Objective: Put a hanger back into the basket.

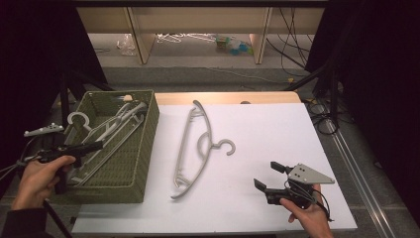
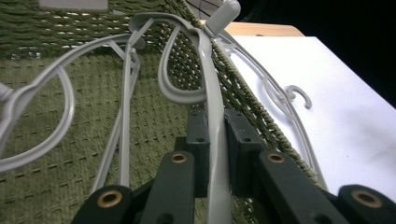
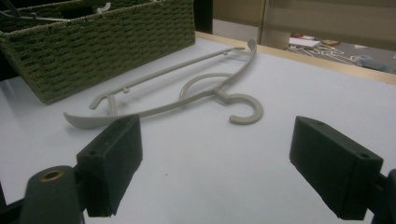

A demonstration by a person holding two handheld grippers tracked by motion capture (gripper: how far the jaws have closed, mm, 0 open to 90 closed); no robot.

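**Left fingers clamped on a hanger inside the basket; right fingers spread and idle over the counter.**

The left gripper (image 2: 215, 140) has its fingers (image 2: 198, 140) closed flat against the thin grey arm of a held hanger (image 2: 212, 93), a narrow section that suits a pinch grip and leaves the hook end free. This hanger lies among the other hangers (image 1: 106, 131) in the woven green basket (image 1: 143, 148) at the counter's left edge, and its upper end leans on the basket wall, so it probably needs lifting before it clears the rim. The right gripper (image 1: 270, 176) hangs low over the white counter (image 1: 277, 129) with its fingers (image 3: 114, 158) wide apart and nothing between them, facing the loose hanger (image 1: 198, 144) lying flat beside the basket, apparently ready to receive or steady.
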